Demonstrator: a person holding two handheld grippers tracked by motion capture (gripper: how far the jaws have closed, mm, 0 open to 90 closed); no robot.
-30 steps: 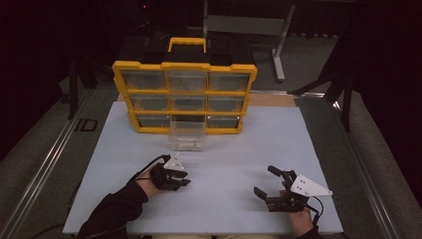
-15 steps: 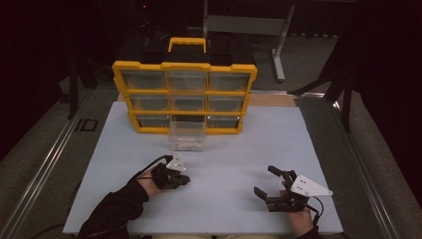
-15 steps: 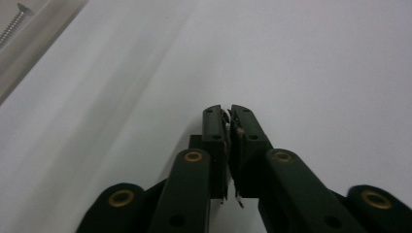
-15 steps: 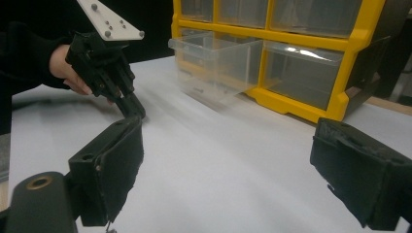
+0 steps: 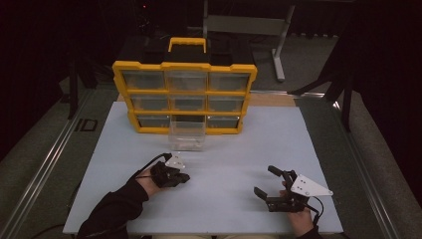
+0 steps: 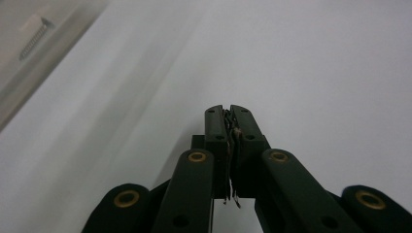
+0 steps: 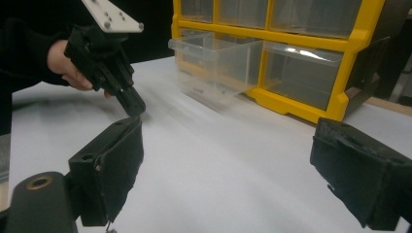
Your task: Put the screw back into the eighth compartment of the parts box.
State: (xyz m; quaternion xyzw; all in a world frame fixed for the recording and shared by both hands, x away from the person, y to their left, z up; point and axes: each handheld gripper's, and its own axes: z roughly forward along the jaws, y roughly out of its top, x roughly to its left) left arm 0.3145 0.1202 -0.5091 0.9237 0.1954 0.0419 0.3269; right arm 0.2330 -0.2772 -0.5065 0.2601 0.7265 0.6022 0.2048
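Left gripper (image 5: 182, 177) at seven o'clock of the clear drawer (image 5: 186, 135) — jaws just pressed together, nothing between; right gripper (image 5: 266, 183) spread wide.

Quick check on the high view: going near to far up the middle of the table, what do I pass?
Near to far: right gripper, open, nearest the table's front edge → left gripper, shut → clear drawer pulled out onto the white table → yellow organizer → black and yellow case behind it.

high: above, forward-down | gripper views: low, close | shared: drawer cabinet (image 5: 184, 89), probably
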